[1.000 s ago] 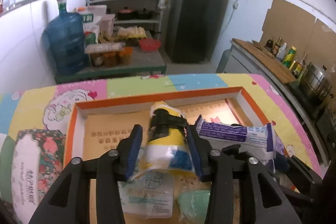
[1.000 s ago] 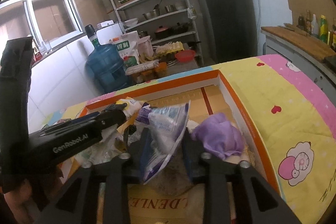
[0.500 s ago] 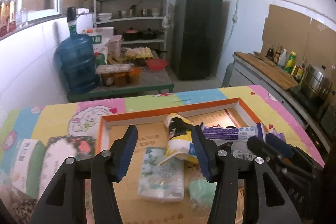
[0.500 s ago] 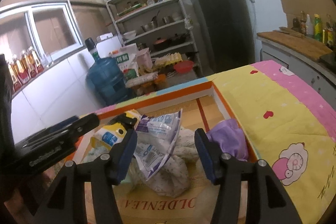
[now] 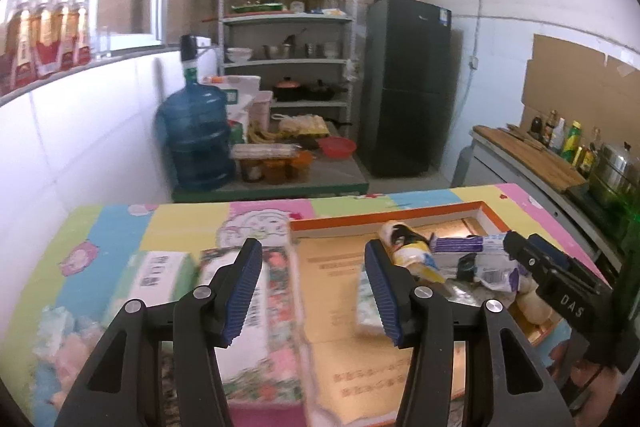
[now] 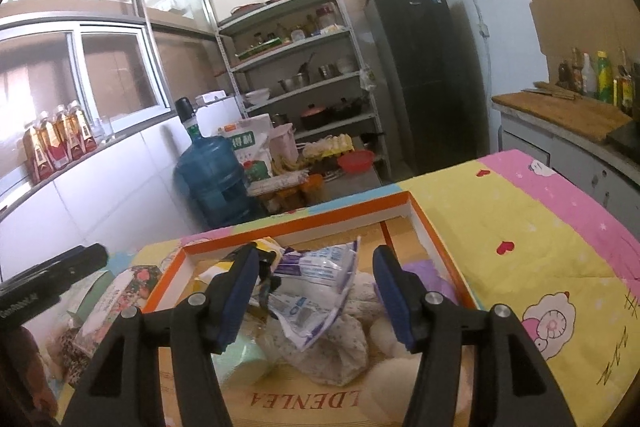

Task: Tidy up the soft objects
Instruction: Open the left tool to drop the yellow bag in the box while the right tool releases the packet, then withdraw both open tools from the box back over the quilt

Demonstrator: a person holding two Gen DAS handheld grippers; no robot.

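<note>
- The left gripper (image 5: 314, 289) hangs spread wide and empty over the left rim of the orange-edged box (image 5: 384, 221).
- The right gripper (image 6: 316, 291) is likewise released, above the box's middle.
- Inside the box lie a yellow packet (image 5: 408, 247) and a white-blue pouch (image 6: 320, 267); a floral tissue pack (image 5: 276, 311) sits outside its left edge on the worktop (image 6: 520, 227).

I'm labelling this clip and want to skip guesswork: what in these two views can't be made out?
- Left wrist view: the floral pack and the printing on the box flap are motion-blurred, text unreadable.
- Left wrist view: the pack behind the left gripper's right finger is half hidden.
- Right wrist view: the purple cloth is mostly covered by the right gripper's finger.
</note>
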